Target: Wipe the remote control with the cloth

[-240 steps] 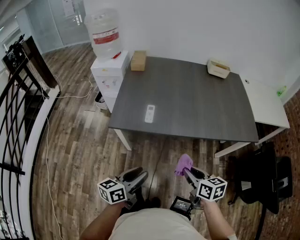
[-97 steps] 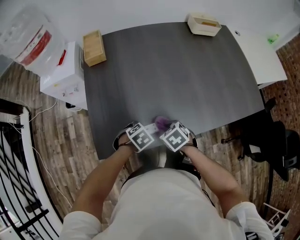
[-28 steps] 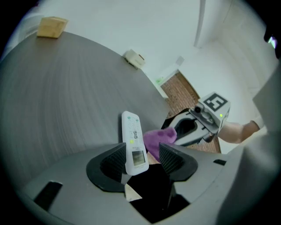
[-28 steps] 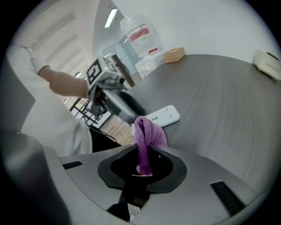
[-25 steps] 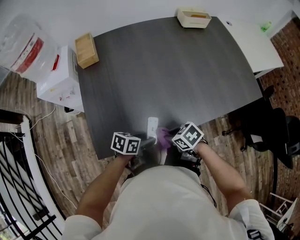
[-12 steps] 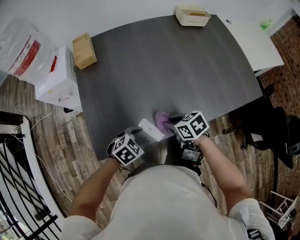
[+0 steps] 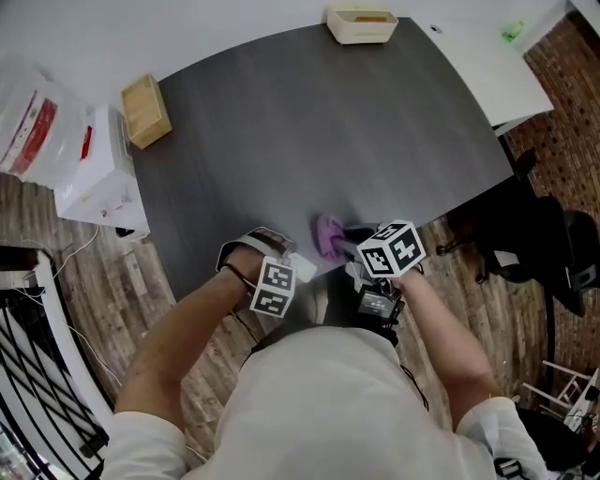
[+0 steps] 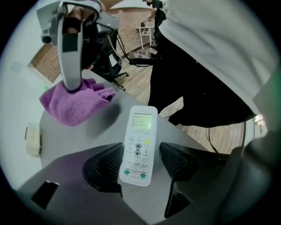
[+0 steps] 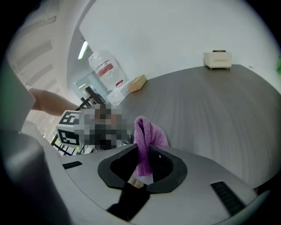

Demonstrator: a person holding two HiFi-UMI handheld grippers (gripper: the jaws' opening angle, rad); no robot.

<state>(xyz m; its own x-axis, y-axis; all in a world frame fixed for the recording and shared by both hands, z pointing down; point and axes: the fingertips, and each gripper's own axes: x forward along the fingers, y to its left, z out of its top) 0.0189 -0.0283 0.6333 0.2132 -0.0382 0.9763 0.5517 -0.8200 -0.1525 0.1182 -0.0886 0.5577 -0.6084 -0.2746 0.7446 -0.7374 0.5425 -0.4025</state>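
The left gripper (image 8: 140, 159) is pointing steeply down at the table, and its jaws have just been opening. They are standing apart on either side of the white remote control (image 8: 140, 143), with a thin gap showing along each side of it, so the pads are not pressing on it. The remote control is lying flat, buttons and screen up, near the table's near edge, at the lower middle of the head view.

The right gripper (image 9: 145, 161) is clamping a purple cloth (image 9: 148, 131). Its jaws are closed on a fold of it, and the rest is bunching up beyond the tips. In the left gripper view the cloth is sitting at the upper left, just beside the remote control's far end, over the dark grey table (image 7: 309, 122).

Further out, a small wooden box (image 7: 145, 111) is sitting at the table's left corner, and a cream tray (image 7: 361, 23) is sitting at the far edge, at the top of the frame. A white water dispenser (image 7: 89, 183) is standing on the wood floor at the left.
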